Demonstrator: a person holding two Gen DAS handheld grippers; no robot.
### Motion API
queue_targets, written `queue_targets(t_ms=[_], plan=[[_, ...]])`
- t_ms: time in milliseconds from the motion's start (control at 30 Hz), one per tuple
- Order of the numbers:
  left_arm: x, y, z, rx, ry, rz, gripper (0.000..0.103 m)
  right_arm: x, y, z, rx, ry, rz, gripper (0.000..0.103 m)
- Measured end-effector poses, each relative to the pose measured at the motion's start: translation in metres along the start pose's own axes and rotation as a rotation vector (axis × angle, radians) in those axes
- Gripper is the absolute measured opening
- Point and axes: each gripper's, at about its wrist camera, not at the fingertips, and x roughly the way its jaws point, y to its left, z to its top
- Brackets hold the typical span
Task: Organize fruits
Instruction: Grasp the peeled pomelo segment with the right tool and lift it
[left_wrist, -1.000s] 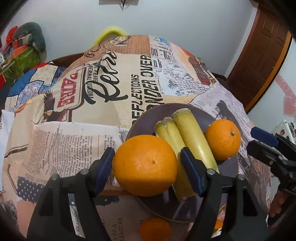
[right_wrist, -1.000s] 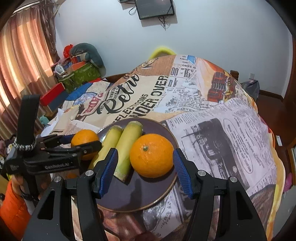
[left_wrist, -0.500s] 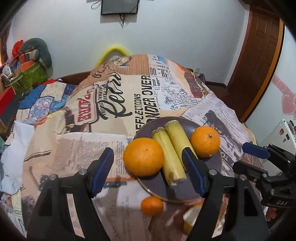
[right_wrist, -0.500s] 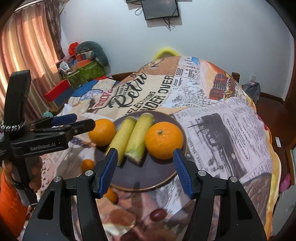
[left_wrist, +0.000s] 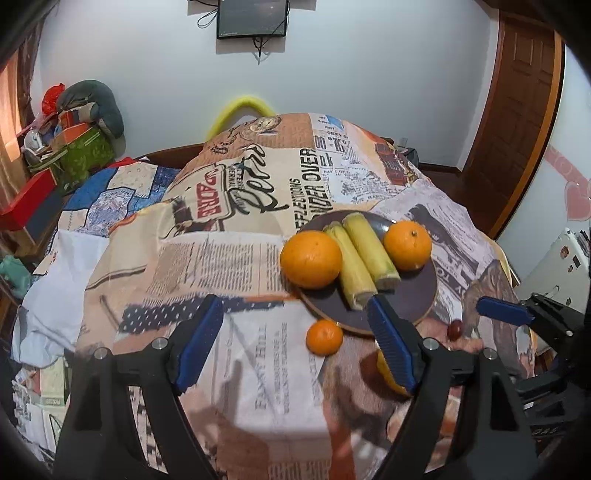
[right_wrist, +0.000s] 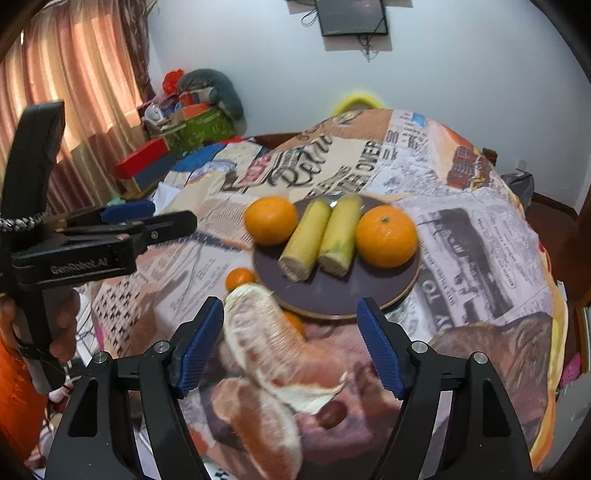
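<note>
Hovering above the desk (left_wrist: 258, 369) with its blue pads spread wide and nothing between them, the left tool (left_wrist: 295, 347) looks to be between picks, and the right tool (right_wrist: 291, 345) is likewise wide open and empty. On the dark plate (right_wrist: 332, 291) two oranges (right_wrist: 386, 236) (right_wrist: 270, 220) already flank a pair of yellow cobs (right_wrist: 306, 243), whose long axes run side by side, cut ends pointing toward the cameras and tips toward the far wall. Off the plate lie a small mandarin (left_wrist: 324, 337), peeled pomelo segments (right_wrist: 273, 343) just below the right tool, and what may be a grape (right_wrist: 332, 413), though blur makes that uncertain. Judging by this, the next move calls for lowering one tool over a loose piece, likely the mandarin beside the plate's near rim, closing gently, and carrying it onto bare plate.
</note>
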Motion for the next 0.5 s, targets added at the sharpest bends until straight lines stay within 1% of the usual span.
queue_targets(t_ms=[133,300,400,500], plan=[[-0.003,0.002,-0.011,-0.006,0.013,-0.004,0.081,0.018,0.008,-0.01,-0.002,0.052,0.014,0.072],[0.001,0.006,-0.022,-0.007,0.032,0.008,0.081,0.037,0.01,-0.017,0.0,0.112,0.024,0.072],[0.006,0.009,-0.027,-0.016,0.048,0.005,0.081,0.044,0.01,-0.017,-0.011,0.114,0.003,0.072],[0.013,0.011,-0.031,-0.022,0.069,0.003,0.081,0.053,0.009,-0.015,-0.02,0.136,-0.004,0.072]])
